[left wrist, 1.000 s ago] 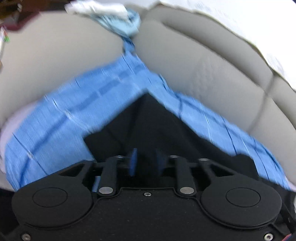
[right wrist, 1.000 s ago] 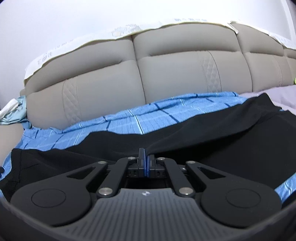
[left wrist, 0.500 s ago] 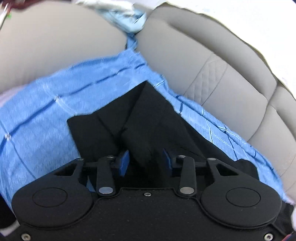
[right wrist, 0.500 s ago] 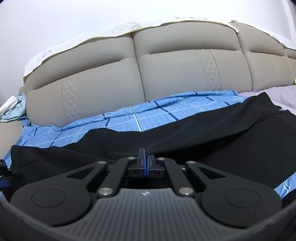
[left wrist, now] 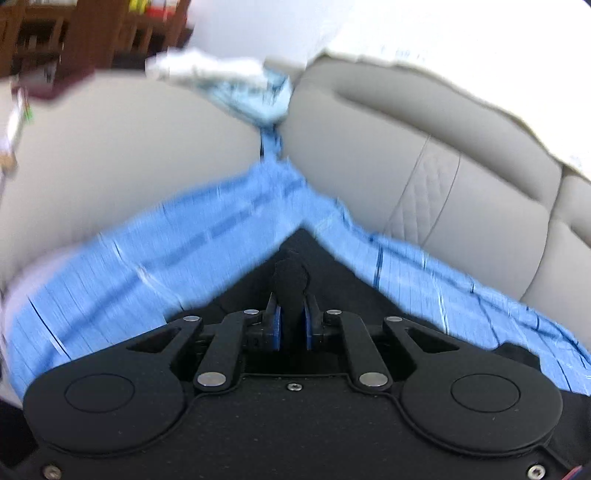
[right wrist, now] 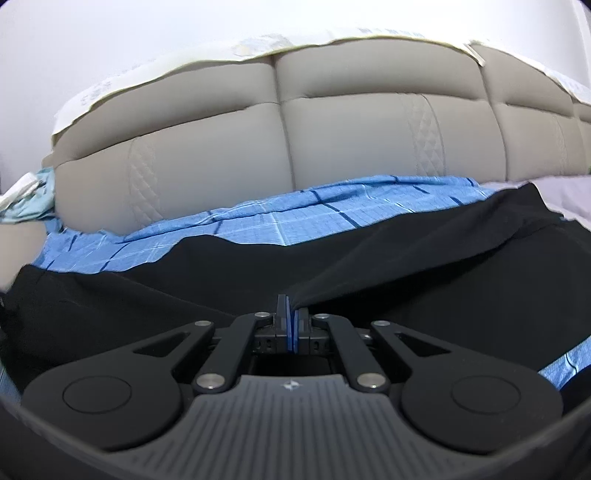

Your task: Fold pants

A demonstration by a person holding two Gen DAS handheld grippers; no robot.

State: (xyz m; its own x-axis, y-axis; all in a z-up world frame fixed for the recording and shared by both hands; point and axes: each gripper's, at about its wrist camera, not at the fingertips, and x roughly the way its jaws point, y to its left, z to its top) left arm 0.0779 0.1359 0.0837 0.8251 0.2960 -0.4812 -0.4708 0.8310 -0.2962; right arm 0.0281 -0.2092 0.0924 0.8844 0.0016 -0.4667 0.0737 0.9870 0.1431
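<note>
The black pants (right wrist: 388,258) lie spread across a blue checked sheet (right wrist: 295,218) on the bed. My right gripper (right wrist: 290,314) is shut on an edge of the pants and a fold rises from its tips to the right. In the left wrist view a corner of the black pants (left wrist: 295,254) points away from me. My left gripper (left wrist: 291,321) is shut on a bunched tuft of the pants that sticks up between its blue pads (left wrist: 276,326).
A padded beige headboard (right wrist: 332,140) stands behind the bed, also in the left wrist view (left wrist: 443,177). A crumpled pale blue cloth (left wrist: 255,92) sits on the headboard corner. Dark wooden furniture (left wrist: 74,33) is at the far left. A lilac sheet (right wrist: 565,192) shows at right.
My left gripper closed from open onto the pants corner, and its view swung up and back. My right gripper stayed shut on the pants and barely moved.
</note>
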